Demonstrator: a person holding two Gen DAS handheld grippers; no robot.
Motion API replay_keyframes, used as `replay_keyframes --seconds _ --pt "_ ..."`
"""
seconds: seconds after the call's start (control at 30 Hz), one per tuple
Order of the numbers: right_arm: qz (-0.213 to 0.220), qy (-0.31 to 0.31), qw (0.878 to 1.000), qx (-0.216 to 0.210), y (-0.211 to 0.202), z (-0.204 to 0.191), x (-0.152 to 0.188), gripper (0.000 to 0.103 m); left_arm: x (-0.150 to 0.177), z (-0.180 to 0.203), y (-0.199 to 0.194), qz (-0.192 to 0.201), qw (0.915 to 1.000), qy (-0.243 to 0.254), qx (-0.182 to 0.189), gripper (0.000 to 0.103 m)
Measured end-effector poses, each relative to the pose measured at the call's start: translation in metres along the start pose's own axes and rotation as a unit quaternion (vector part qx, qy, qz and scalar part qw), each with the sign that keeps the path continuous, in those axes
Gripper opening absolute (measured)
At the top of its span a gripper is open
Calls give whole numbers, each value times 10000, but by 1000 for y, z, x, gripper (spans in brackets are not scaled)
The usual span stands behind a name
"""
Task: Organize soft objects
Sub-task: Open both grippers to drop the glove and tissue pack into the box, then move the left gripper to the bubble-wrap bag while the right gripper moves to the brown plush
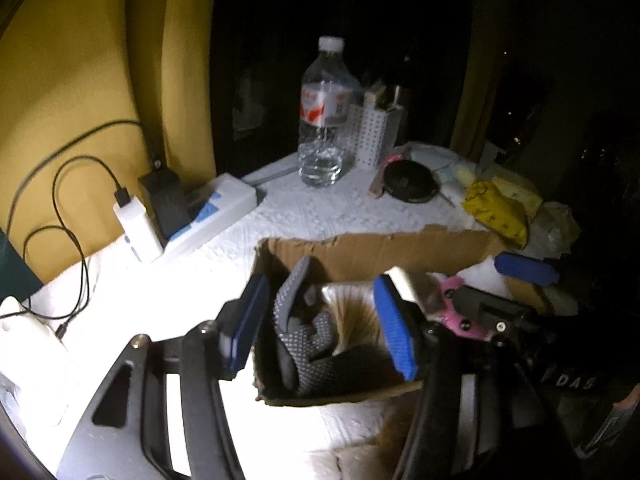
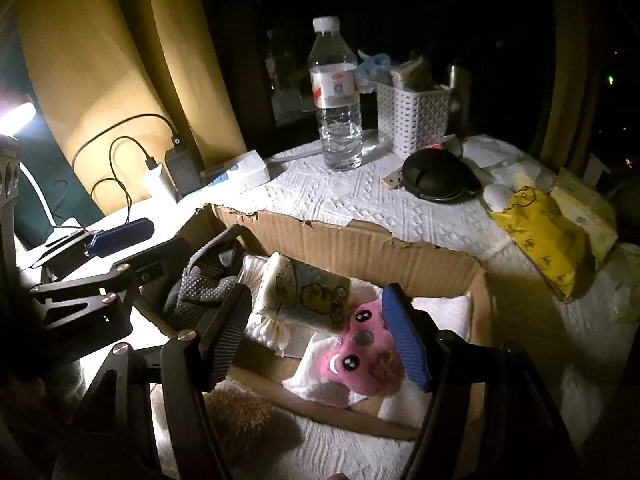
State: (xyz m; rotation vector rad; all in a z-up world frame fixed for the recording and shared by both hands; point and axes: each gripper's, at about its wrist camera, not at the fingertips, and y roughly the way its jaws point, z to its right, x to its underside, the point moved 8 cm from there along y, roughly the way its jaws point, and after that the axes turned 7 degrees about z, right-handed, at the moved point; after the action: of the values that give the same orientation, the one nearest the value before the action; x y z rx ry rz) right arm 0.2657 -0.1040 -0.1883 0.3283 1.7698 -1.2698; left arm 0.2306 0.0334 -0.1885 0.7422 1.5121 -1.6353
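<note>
My left gripper is spread wide over the box, and the gray glove lies inside, between its fingers. My right gripper is spread too, with the pink plush lying in the box touching its right finger.

Behind the left tongs' right finger, a brown furry thing in the box is blurred and mostly hidden. The right tongs' blue finger covers part of the pink plush toy. Beyond both tongs, the white basket's contents are too dark to tell.
</note>
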Motion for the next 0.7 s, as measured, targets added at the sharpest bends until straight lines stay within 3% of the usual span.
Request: replay_keyframes --seconds 0.7 --pt "455 -10 9983 370 -87 2 -1 71 -21 41 -86 563 9976 242 334 60"
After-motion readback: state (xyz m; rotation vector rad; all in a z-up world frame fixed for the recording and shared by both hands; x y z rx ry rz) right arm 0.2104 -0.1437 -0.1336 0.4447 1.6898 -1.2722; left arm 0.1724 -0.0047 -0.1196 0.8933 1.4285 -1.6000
